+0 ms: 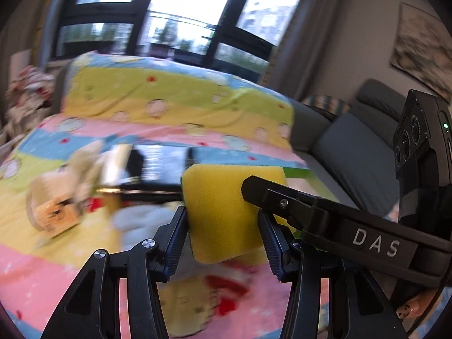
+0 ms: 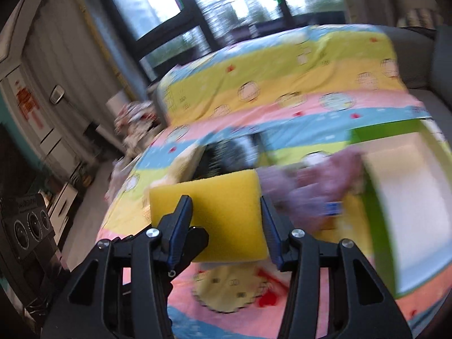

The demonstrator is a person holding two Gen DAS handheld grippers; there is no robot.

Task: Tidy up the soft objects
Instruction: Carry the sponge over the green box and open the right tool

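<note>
A yellow sponge, porous and slab-shaped with rounded corners, sits clamped between the ribbed pads of the left gripper. The right gripper also grips it between its blue-edged pads, held above a soft, wrinkled cartoon-print blanket. A blurred mauve fuzzy thing, perhaps a plush toy, lies beside a smooth white bin with a green rim.
</note>
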